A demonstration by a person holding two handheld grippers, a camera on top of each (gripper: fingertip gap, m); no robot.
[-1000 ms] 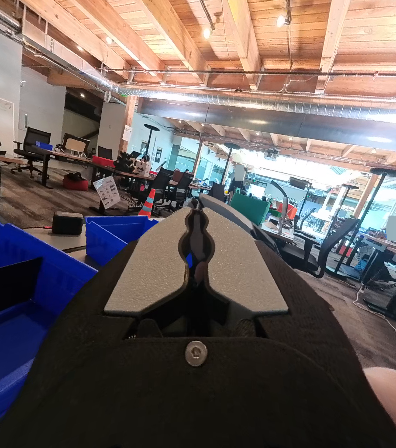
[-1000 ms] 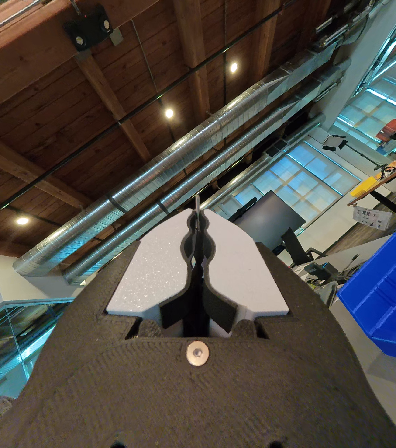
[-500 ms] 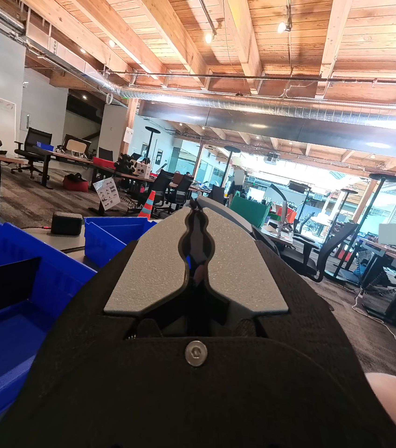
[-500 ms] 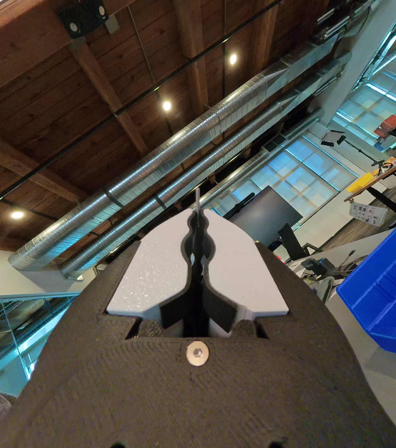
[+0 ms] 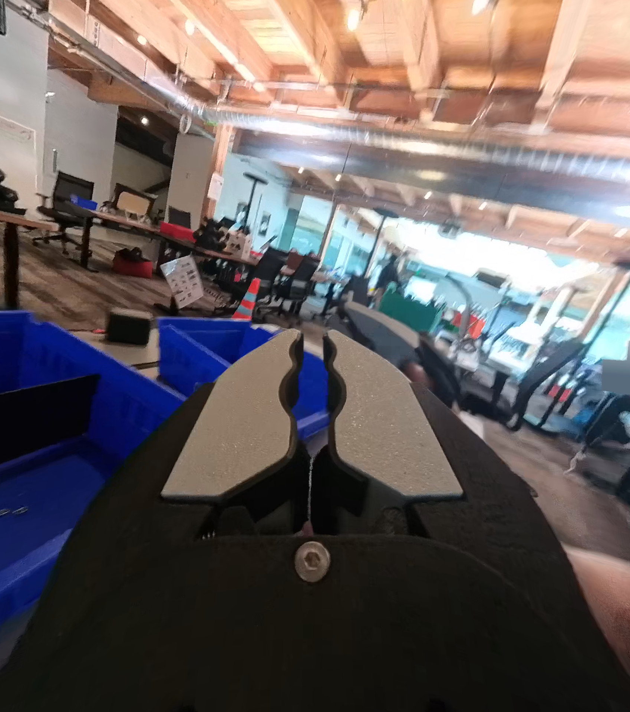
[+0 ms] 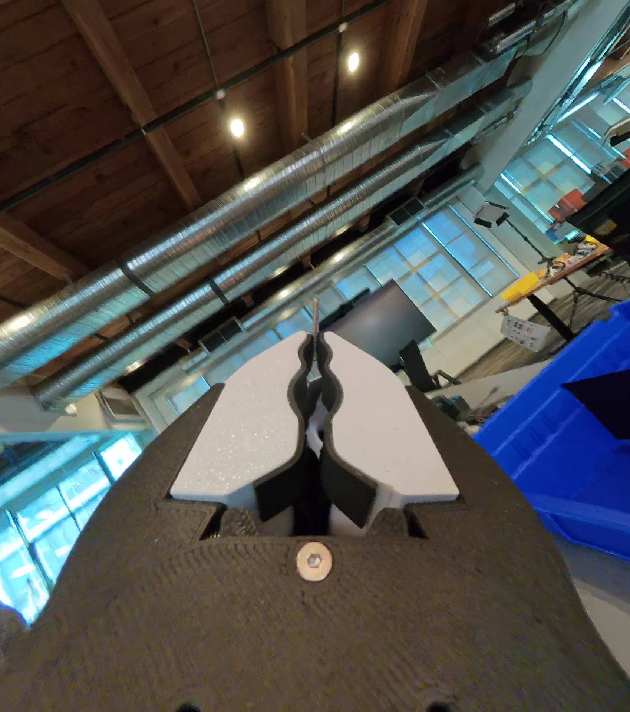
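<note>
1. Bins come first by size. In the left wrist view a large blue bin [image 5: 128, 400] fills the lower left of the frame, with a black divider [image 5: 24, 420] standing across it. A second blue bin [image 5: 194, 356] sits just beyond, at centre left. The right wrist view shows a blue bin [image 6: 575, 462] at the right edge; whether it is one of the same two I cannot tell.
2. The left gripper [image 5: 313, 339] points level across the room from the frame's centre. Its jaws stand a narrow slit apart and nothing is between the tips. A thin pale line shows deep in the slit, too fine to identify.
3. The right gripper [image 6: 316, 338] tilts up toward the ceiling ducts. Its jaws are pressed together on a thin metal rod [image 6: 315, 316], which pokes straight out past the tips at centre frame.
4. The rod is silvery, very slender and seemingly threaded. I judge it light and stiff, smooth enough to slide or pivot if held loosely, though threads would give the pads some bite. A hold low on the shaft, as here, looks soundest.
5. Two small metal rings [image 5: 9, 511] lie on the large bin's floor, at lower left.
</note>
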